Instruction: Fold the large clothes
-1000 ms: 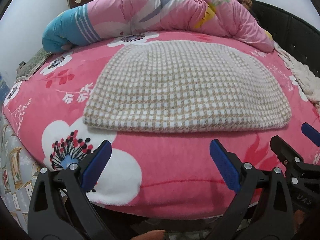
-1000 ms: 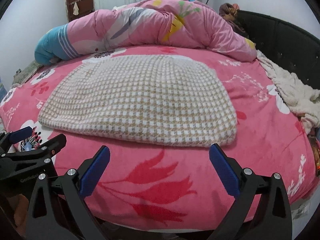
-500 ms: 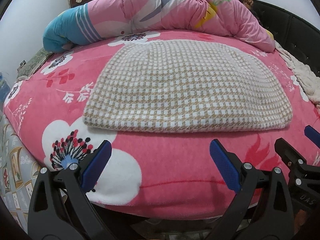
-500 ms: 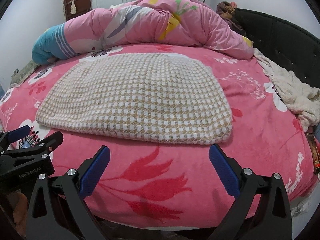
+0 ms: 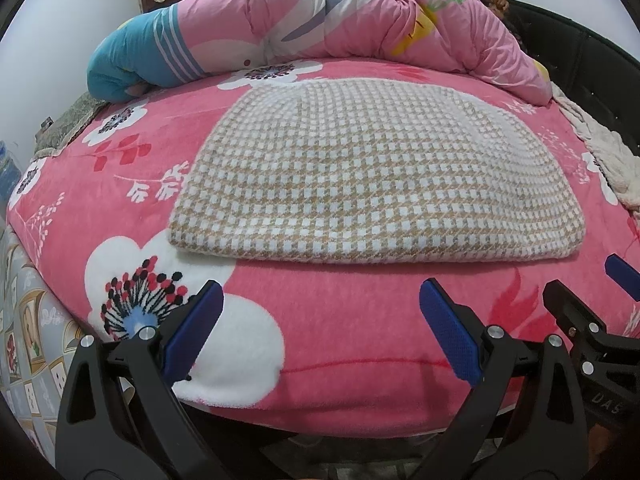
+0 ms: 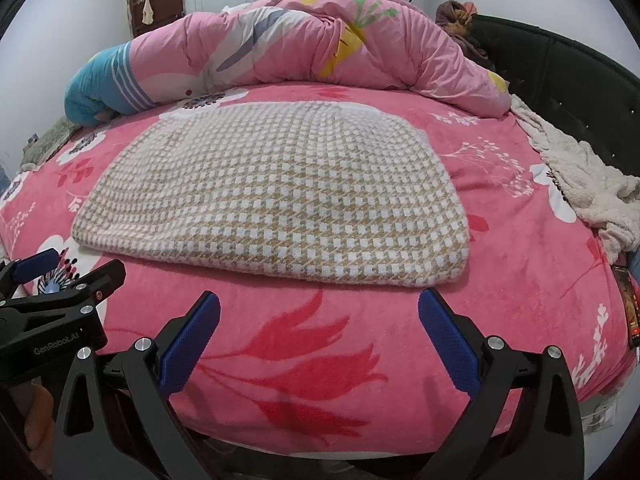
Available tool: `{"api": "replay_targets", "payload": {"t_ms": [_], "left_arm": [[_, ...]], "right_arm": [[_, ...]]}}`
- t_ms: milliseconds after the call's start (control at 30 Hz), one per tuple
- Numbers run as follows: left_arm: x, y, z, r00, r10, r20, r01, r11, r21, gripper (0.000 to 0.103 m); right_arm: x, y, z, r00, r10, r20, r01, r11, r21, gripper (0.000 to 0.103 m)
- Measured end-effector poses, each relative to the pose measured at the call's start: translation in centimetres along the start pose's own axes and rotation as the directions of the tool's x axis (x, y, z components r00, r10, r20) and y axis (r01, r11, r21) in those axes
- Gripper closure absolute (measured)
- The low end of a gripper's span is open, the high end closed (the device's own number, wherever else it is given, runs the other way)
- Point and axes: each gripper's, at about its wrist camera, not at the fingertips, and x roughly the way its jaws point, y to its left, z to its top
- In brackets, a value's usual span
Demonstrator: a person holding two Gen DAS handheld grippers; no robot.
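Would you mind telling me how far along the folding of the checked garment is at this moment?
Done: the checked garment lies flat on the pink floral bedspread as a neat layered rectangle, so at least one fold looks made. In hand: nothing; the left claw and right claw are both open, short of its near edge. Left: possibly another fold, judging by its size.

Left gripper: two black plastic arms with triangular cut-outs, each ending in a blue textured pad. Round silver screws sit at the joints behind the pads. Right gripper: the same build, with black arms, blue ribbed pads and silver screws. In the right wrist view the left gripper's side shows white lettering, "GenRobot.AI", and a small red dot near one screw. In the left wrist view the right gripper's body bears pale letters, "DAS".
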Motion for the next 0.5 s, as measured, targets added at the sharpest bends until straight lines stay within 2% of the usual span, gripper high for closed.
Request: {"api": "replay_targets", "payload": {"t_ms": [500], "left_arm": [[0.08,0.11,-0.12,1.0,0.0,-0.002,0.0,1.0,-0.009,0.008]], "right_arm": [[0.02,0.26,0.09,1.0,-0.003,-0.002,0.003,1.0,-0.01,0.006]]}}
